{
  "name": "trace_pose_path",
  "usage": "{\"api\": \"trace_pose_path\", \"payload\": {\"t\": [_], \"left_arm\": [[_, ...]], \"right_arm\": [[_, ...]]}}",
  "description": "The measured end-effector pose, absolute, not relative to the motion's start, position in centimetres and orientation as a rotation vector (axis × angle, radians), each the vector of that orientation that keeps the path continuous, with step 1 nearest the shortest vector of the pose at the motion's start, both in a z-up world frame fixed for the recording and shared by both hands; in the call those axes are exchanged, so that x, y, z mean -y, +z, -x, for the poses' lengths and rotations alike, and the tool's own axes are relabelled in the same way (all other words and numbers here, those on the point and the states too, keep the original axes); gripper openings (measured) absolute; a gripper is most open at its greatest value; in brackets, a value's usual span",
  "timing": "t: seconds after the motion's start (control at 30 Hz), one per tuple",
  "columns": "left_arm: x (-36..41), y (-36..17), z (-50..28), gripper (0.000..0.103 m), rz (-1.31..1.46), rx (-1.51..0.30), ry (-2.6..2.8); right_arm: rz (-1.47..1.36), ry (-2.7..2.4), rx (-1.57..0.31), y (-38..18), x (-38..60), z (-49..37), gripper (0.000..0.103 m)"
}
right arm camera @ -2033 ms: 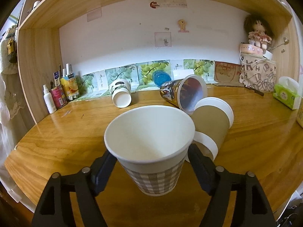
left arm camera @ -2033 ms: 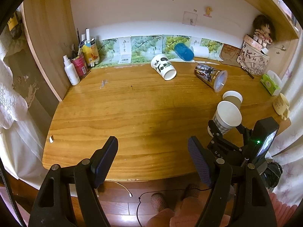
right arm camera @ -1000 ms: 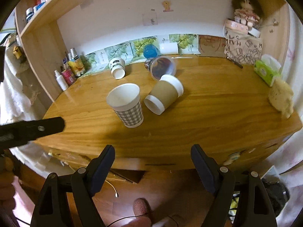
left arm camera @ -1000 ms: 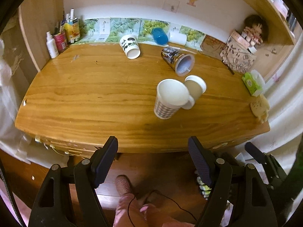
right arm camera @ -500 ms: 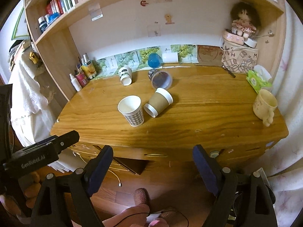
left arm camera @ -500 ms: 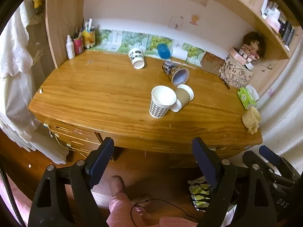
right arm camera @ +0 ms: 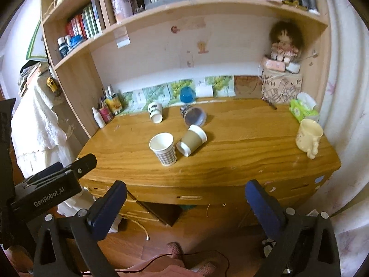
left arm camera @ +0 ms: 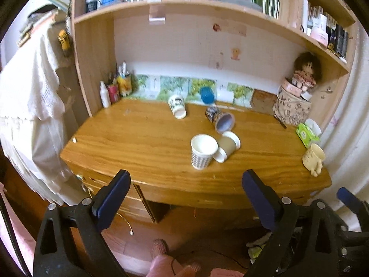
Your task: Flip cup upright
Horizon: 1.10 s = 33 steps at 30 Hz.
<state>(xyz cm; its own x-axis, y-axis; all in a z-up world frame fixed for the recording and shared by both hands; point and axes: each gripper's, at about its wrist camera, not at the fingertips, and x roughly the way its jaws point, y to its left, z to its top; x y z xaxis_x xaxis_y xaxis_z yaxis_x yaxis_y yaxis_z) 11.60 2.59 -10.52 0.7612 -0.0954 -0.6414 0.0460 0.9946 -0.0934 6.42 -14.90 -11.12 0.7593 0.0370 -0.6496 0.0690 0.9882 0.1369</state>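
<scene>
A checked paper cup (left arm camera: 201, 151) (right arm camera: 164, 149) stands upright, mouth up, near the front of the wooden desk (left arm camera: 143, 143) (right arm camera: 242, 147). A brown sleeved cup (left arm camera: 227, 146) (right arm camera: 192, 142) lies on its side touching it. A patterned cup (left arm camera: 219, 117) (right arm camera: 193, 115), a white printed cup (left arm camera: 177, 106) (right arm camera: 155, 112) and a blue cup (left arm camera: 207, 94) (right arm camera: 187, 95) lie on their sides farther back. My left gripper (left arm camera: 184, 198) and right gripper (right arm camera: 184, 202) are both open and empty, held well back from the desk, above the floor.
A cream mug (left arm camera: 313, 158) (right arm camera: 307, 136) stands at the desk's right front corner, with a green tissue pack (right arm camera: 303, 110) behind it. Bottles (left arm camera: 114, 90) stand at the back left. A doll on a box (right arm camera: 282, 73) is at the back right. Shelves of books hang above.
The right gripper let go of the checked cup, which now stands upright on the desk. Both grippers have pulled back and up, away from the desk.
</scene>
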Motion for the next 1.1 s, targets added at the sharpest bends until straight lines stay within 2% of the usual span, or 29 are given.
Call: {"api": "trace_pose_path", "payload": {"t": [0.13,0.17,0.43,1.1], "left_arm": [[-2.3,-9.8,-10.8,0.099,0.050,-0.635,-0.027],[-2.2,-9.5,-10.6,0.103,0.045,-0.613,-0.013],[-1.5,-8.3,-9.7,0.103,0.037,-0.512,-0.015],[-0.1,-7.9,-10.7,0.103,0.017,-0.474,-0.032]], "right_arm": [[-0.150,-0.017,-0.645,-10.1,15.5,-5.7,0.103],[-0.149,-0.016,-0.628,-9.9,15.6,-5.5,0.103],[-0.132,-0.021,-0.542,-8.9,16.4,-5.1,0.103],[-0.129,-0.023,-0.478,-8.4,17.7,-5.7,0.103]]}}
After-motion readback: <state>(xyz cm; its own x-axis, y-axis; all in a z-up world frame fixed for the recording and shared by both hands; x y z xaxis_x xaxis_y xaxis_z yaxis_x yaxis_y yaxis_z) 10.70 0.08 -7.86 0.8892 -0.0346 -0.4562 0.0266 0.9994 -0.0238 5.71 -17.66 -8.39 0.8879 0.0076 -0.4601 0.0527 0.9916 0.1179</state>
